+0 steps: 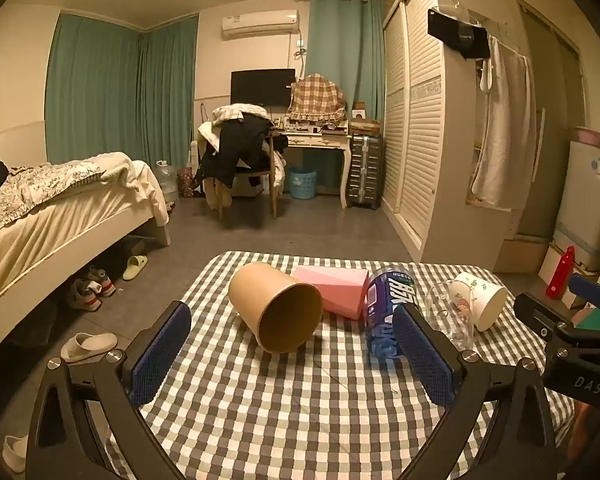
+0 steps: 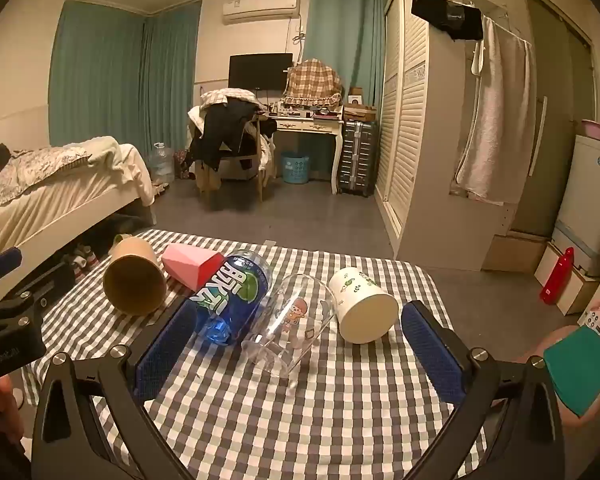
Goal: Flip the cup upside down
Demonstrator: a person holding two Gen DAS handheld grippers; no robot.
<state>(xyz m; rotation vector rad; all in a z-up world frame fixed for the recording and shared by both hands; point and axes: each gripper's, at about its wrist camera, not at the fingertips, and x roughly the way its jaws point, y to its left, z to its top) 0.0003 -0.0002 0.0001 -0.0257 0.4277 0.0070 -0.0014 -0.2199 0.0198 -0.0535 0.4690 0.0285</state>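
**Five cups on their sides, both grippers wide and empty**

Here we hold both grippers low over the gingham-covered counter (image 1: 260,400), neither touching anything. Our left gripper (image 1: 292,356) stands wide open, framing the brown paper cup (image 1: 274,306), which lies on its side straight ahead, its open mouth towards us and its long axis running away and slightly left. Our right gripper (image 2: 296,356) is equally wide, with the clear glass cup with a cartoon print (image 2: 290,322) lying between its fingers, mouth nearest us. Just beside it lie the blue printed cup (image 2: 232,296) and the white paper cup (image 2: 362,306); the pink faceted cup (image 2: 194,266) lies further back. We judge each arm nearest its own framed cup, and no flip begun yet.
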